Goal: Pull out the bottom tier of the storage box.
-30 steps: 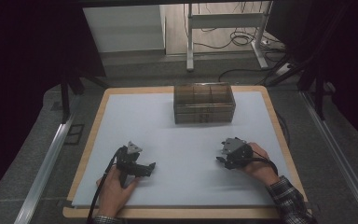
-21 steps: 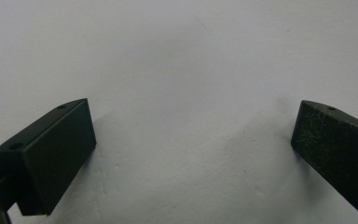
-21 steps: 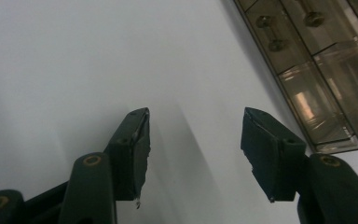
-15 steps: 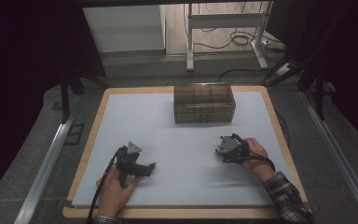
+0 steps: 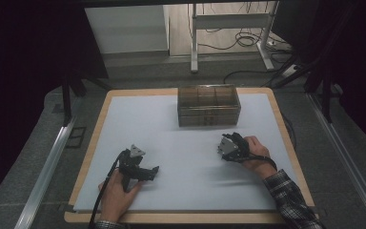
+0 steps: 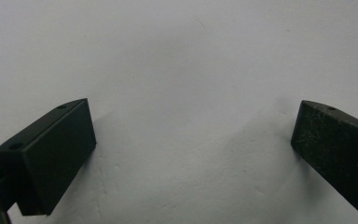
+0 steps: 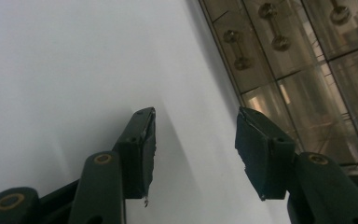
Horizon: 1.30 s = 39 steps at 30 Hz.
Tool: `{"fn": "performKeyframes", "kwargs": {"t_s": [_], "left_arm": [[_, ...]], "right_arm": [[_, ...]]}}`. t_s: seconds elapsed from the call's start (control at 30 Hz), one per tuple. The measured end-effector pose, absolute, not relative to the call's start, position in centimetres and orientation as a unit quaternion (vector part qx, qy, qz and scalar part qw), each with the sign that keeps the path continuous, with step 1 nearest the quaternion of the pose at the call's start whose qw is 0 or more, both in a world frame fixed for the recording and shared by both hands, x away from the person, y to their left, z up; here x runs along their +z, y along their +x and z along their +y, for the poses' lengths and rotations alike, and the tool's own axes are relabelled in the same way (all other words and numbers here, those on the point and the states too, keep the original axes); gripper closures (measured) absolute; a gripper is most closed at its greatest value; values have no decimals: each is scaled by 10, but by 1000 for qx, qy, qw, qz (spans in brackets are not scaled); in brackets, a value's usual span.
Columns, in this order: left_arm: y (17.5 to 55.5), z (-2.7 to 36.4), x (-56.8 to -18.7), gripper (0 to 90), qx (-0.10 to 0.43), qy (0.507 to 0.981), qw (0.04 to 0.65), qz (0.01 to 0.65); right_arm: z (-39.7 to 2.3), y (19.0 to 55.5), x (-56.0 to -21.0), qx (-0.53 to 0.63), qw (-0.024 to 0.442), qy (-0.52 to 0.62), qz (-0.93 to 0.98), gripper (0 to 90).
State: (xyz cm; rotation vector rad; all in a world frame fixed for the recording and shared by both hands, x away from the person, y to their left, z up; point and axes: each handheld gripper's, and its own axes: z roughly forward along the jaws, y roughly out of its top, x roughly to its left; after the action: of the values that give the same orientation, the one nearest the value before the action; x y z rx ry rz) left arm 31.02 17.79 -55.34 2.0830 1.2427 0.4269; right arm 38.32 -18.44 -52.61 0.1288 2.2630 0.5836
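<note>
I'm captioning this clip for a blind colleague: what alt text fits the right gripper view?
The right gripper, its two black fingers apart with nothing between them, has just been closing as it points over a white table sheet. Beyond it stands a clear brown drawer box with small dumbbell-shaped handles.

From above your side, the high view looks forward and down at the white table [image 5: 181, 129]; your gripper views skim that same surface closely.
</note>
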Motion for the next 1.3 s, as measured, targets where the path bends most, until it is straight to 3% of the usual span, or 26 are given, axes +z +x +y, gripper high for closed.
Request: {"fn": "performKeyframes", "kwargs": {"t_s": [0.37, 0.97, 1.3], "left_arm": [[310, 178, -553, 0, 163, 798, 333, 476], [310, 178, -553, 0, 163, 798, 333, 476], [310, 178, -554, 0, 163, 797, 334, 476]], "right_arm": [[-171, 391, -535, 178, 451, 15, 875, 549], [-152, 406, -544, 121, 496, -29, 859, 555], [-141, 414, -551, 91, 528, -49, 843, 618]]}}
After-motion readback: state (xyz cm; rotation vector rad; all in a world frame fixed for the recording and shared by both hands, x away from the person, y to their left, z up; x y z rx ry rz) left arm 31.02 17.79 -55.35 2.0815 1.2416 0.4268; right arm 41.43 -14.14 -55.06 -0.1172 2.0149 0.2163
